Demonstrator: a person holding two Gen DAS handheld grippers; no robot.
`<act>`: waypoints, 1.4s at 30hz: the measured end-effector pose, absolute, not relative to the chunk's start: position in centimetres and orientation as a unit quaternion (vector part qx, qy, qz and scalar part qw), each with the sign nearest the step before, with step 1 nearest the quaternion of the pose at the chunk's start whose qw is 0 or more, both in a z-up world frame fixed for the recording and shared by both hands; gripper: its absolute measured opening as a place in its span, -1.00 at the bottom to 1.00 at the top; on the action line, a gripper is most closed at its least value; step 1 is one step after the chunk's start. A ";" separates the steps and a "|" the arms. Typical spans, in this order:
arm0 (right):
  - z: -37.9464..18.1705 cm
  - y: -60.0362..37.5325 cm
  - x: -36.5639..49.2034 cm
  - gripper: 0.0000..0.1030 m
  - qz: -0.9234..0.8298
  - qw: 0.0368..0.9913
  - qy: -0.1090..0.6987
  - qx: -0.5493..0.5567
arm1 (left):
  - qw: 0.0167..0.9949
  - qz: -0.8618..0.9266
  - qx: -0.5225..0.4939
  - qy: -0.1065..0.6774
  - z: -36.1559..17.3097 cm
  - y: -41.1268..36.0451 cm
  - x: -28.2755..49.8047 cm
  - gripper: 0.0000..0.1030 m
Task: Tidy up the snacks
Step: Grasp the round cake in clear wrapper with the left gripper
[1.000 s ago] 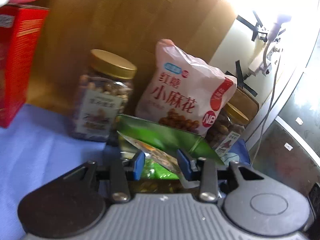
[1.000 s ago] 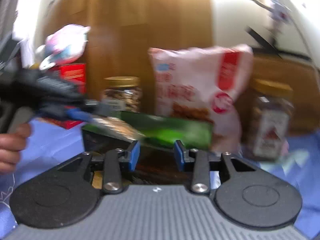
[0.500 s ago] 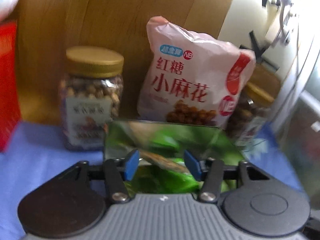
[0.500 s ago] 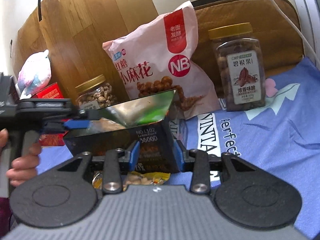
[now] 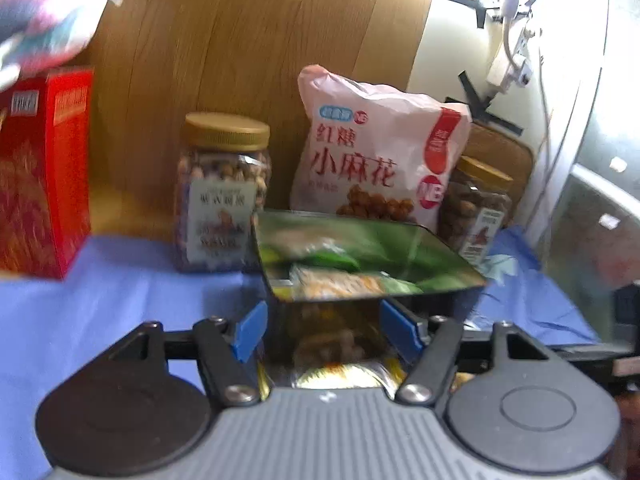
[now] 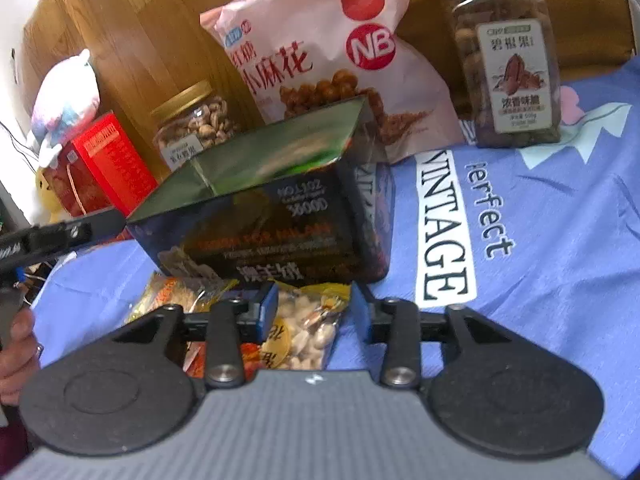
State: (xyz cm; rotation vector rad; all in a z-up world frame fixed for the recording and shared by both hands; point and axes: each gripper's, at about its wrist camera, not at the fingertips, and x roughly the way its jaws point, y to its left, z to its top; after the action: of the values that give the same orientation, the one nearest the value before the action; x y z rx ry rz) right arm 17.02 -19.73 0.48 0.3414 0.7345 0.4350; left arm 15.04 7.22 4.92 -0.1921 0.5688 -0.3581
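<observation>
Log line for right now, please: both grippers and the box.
left gripper: shut on dark box end | right gripper: open, over snack packets | dark box: tilted, top open

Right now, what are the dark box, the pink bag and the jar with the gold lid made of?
The dark box looks like glossy printed cardboard with a mirror-like foil inside, which reflects green. The pink bag seems to be soft, creased plastic film. The jar looks like clear plastic, nuts showing through; its gold lid may be plastic or metal.

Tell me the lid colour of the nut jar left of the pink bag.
Gold; the nut jar's lid shows best in the left wrist view.
</observation>
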 end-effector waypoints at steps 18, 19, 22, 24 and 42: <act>1.3 -16.4 12.3 0.06 0.262 0.881 0.376 0.114 | 0.887 -0.188 -0.160 0.390 1.2 7.6 12.3 -0.15; 1.4 -16.6 11.2 0.08 0.272 0.879 0.377 0.108 | 0.885 -0.195 -0.163 0.391 1.1 7.8 11.4 -0.14; 1.9 -17.0 8.8 0.14 0.286 0.882 0.367 0.077 | 0.879 -0.209 -0.174 0.392 0.9 8.4 9.4 -0.14; 2.6 -17.4 7.5 0.18 0.262 0.901 0.343 0.052 | 0.881 -0.201 -0.184 0.387 1.0 9.4 8.4 -0.14; 1.6 -8.2 5.7 0.18 0.342 0.876 0.294 -0.169 | 0.856 -0.227 -0.218 0.409 -0.2 10.3 9.7 -0.05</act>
State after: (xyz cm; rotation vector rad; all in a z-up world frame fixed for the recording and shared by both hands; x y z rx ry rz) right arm 5.66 -8.20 1.59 -0.3522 0.6144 0.7145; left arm 9.66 10.33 -0.24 -0.4581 0.8602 -0.4767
